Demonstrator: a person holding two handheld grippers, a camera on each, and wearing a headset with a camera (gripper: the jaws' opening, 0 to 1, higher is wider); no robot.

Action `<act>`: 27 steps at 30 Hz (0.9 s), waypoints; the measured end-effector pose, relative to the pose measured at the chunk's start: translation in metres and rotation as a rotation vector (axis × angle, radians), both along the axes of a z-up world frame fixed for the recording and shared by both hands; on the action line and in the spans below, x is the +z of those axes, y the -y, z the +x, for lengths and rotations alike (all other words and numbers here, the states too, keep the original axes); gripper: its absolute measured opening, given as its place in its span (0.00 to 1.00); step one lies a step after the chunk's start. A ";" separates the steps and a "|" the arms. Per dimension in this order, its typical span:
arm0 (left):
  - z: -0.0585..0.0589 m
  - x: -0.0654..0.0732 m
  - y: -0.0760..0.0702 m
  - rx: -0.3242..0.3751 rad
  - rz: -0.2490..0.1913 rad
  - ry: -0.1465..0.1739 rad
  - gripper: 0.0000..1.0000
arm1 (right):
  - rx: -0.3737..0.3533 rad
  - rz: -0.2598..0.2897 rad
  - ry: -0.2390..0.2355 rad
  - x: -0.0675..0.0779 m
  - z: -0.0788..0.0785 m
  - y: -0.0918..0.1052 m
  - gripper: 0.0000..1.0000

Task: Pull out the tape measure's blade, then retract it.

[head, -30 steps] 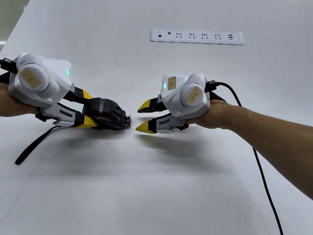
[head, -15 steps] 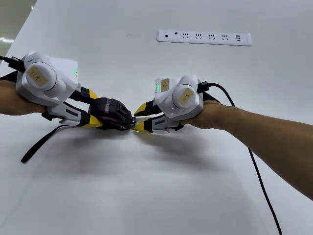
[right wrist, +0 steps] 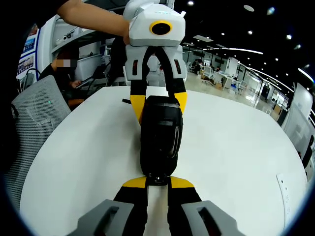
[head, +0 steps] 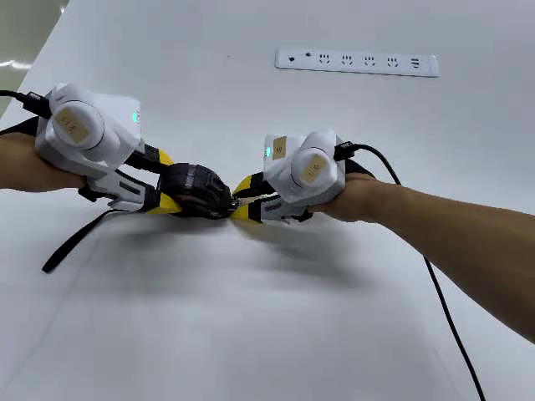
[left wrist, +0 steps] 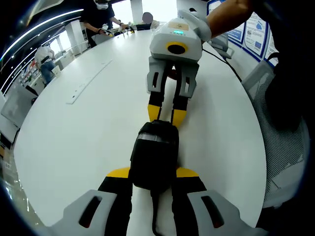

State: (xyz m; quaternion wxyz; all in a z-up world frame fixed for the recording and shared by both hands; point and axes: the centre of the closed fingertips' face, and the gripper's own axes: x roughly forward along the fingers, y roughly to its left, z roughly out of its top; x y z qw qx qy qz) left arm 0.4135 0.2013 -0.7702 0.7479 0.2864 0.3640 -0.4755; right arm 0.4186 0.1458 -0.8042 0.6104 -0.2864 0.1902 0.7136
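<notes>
- Left gripper point(left wrist: 152, 172): jaws clamped on the sides of the black, rounded plastic tape measure point(left wrist: 155, 155), which lies between the yellow tips on the white surface point(head: 276, 334).
- Right gripper point(right wrist: 157, 182): jaws narrow, with the yellow tips closed on the small dark end hook point(right wrist: 157, 178) at the case's mouth, directly facing the left jaws.
- The two pairs of jaws meet tip to tip, with the case between them.
- Black wrist strap point(head: 73, 242): trails on the surface behind the left jaws.
- White power strip point(head: 357, 62): lies well apart, beyond both pairs of jaws.
- Black cable point(head: 443, 292): runs back from the right gripper, behind its jaws.
</notes>
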 end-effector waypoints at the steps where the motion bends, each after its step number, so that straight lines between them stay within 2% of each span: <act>1: 0.000 0.000 0.000 0.000 0.000 0.000 0.25 | -0.001 0.001 -0.004 0.000 0.000 0.000 0.11; 4: 0.000 0.000 0.000 0.000 -0.002 -0.002 0.25 | 0.006 0.000 -0.007 0.000 -0.001 0.000 0.10; 14: -0.002 0.000 -0.001 0.001 -0.004 -0.011 0.25 | 0.042 -0.012 0.041 0.000 -0.002 0.001 0.09; 27: -0.003 0.001 -0.001 0.015 -0.007 -0.019 0.25 | 0.045 -0.024 0.045 0.001 0.001 0.012 0.08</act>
